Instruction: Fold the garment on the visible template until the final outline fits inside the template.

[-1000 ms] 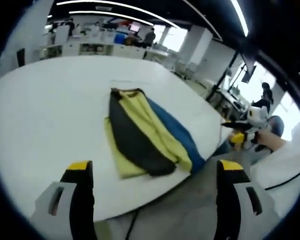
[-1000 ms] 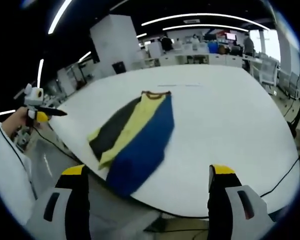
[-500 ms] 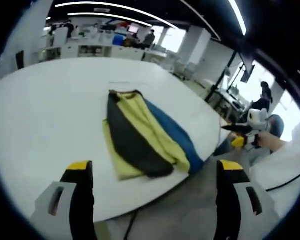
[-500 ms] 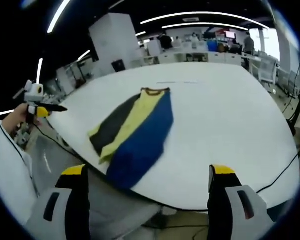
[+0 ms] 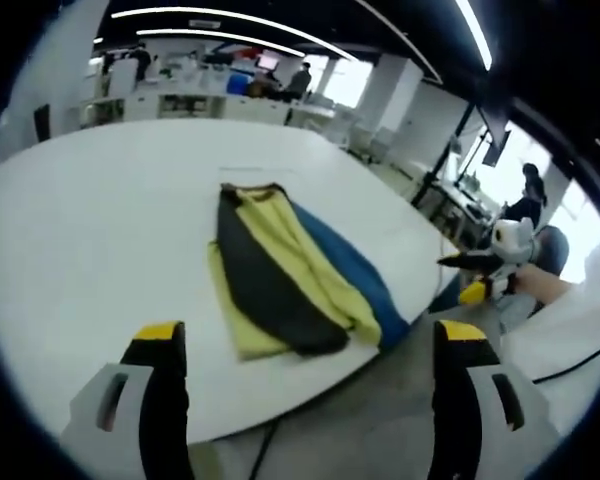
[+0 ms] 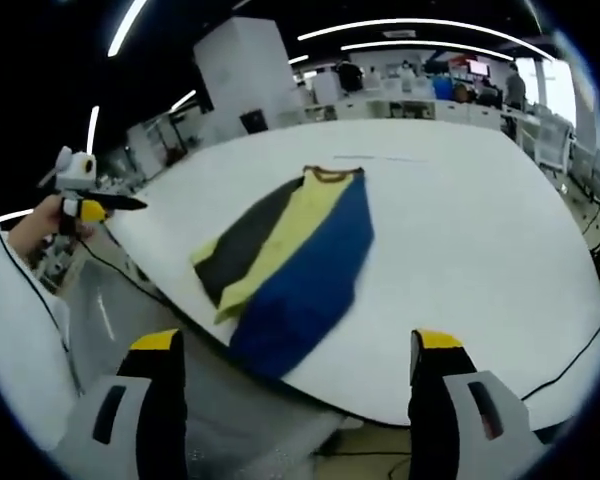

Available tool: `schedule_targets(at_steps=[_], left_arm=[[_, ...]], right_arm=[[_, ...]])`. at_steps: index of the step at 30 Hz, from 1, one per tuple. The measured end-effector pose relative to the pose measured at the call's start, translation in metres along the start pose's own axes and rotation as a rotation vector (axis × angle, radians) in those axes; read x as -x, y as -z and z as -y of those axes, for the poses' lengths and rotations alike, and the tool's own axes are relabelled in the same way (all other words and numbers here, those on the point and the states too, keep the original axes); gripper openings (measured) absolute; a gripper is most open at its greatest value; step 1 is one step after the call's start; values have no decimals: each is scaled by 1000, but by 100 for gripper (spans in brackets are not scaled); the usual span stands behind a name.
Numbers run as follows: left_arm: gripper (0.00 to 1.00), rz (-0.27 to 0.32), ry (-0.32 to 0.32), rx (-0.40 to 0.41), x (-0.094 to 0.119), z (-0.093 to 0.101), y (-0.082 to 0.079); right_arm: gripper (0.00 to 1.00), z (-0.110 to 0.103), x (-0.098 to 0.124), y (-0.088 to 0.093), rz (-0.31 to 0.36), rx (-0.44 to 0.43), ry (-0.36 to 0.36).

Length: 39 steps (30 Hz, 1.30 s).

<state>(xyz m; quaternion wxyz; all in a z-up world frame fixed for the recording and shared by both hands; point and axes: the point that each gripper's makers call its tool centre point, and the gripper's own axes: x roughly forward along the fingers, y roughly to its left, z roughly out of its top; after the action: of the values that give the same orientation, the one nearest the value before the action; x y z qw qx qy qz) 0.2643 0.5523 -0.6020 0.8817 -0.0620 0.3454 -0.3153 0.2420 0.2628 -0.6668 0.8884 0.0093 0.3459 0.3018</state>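
Observation:
A garment [image 5: 290,270] in yellow, black and blue lies folded lengthwise on the white round table [image 5: 80,220], collar at the far end and hem near the table's edge. The garment [image 6: 290,250] has its blue part reaching the near rim of the table [image 6: 460,240]. Faint thin marks [image 5: 250,165] show on the table beyond the collar. My left gripper [image 5: 310,400] is open, held off the table over the floor. My right gripper [image 6: 297,400] is open too, short of the edge. Each shows in the other's view, held by a hand: right gripper [image 5: 485,270], left gripper [image 6: 85,200].
Grey floor [image 5: 360,420] lies between me and the table's edge. Office desks [image 5: 180,95] and people stand far behind. A black cable [image 6: 570,360] hangs off the table's right side. My white sleeve [image 5: 580,320] is at the right.
The garment lies as before. The right gripper view has shifted a little, so the garment sits slightly further right in it. Both grippers stay open.

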Motion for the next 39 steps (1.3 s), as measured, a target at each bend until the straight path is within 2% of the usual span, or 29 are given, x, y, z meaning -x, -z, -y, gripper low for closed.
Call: schedule_targets(at_steps=[6,12,15,21,23,31,39], left_arm=[[99,9,-2,-7,1,-1,-2],[99,3,5,-2,-2,0,0],[99,2,5,1,-2,1,1],[99,-3,2,10,-2,-2,2],[99,-2,-1,15,-3,-3,3],[99,-8,-2,36,-6,-7,7],[99,-12,-4,50,-9,-13,8]], right_arm=[[89,-14,-11,4,-49,42,-40],[76,-38,-29,10,-99,68,-120],[73,-45,-36,12,-120,84,-139],[69,-52,-45,12,-138,100,-164],[68,-50,-48,14,-162,129,-159],[63,-52,-55,15,-199,156,-187],[53,-65,-64,19,-248,179,-240]])
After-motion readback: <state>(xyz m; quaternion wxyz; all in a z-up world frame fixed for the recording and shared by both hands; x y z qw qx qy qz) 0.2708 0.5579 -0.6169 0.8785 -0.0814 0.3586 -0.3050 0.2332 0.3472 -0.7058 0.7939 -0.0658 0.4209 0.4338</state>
